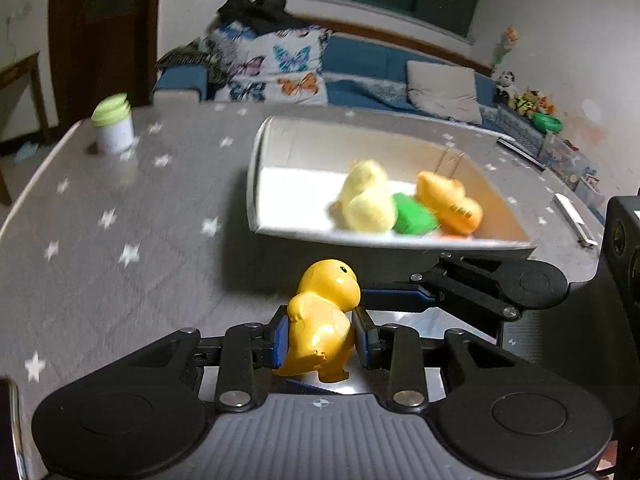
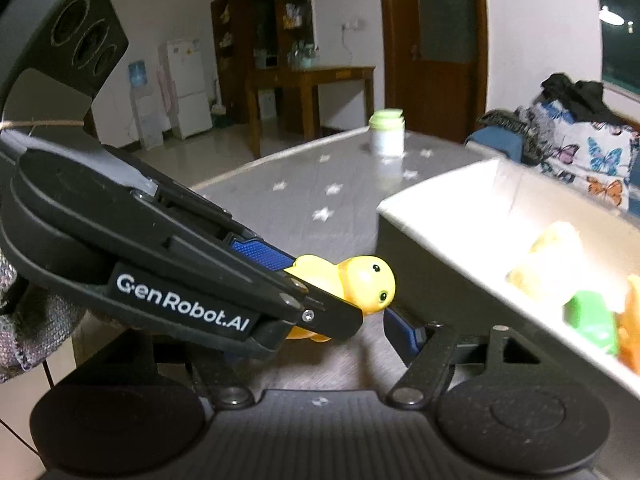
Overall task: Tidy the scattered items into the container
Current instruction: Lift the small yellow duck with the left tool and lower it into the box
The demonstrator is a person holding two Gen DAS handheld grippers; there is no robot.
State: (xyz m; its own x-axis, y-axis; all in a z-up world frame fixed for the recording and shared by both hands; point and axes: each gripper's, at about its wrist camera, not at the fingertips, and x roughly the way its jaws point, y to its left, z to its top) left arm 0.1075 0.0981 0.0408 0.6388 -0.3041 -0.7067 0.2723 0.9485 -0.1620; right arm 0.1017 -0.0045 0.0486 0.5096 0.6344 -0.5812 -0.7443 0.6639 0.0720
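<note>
Left gripper (image 1: 320,334) fills lower frame, blue pads clamped on yellow toy dinosaur (image 1: 322,322), toy upright between fingers, head right. Grey star-print table (image 1: 120,240) beneath. White container (image 1: 256,184) centre-right, beyond toy, holding pale plush duck (image 1: 366,198), green block (image 1: 414,216), orange toy (image 1: 448,202). Right gripper (image 1: 472,292) at right, just beside toy; fingers apart, nothing held. Green-lidded jar (image 1: 112,124) upper left, well apart.

The left gripper (image 2: 320,304) reaches across, clamped on a yellow duck figurine (image 2: 360,284) beside the white box (image 2: 436,200) holding blurred toys; a green-lidded jar (image 2: 386,132) stands farther back.
</note>
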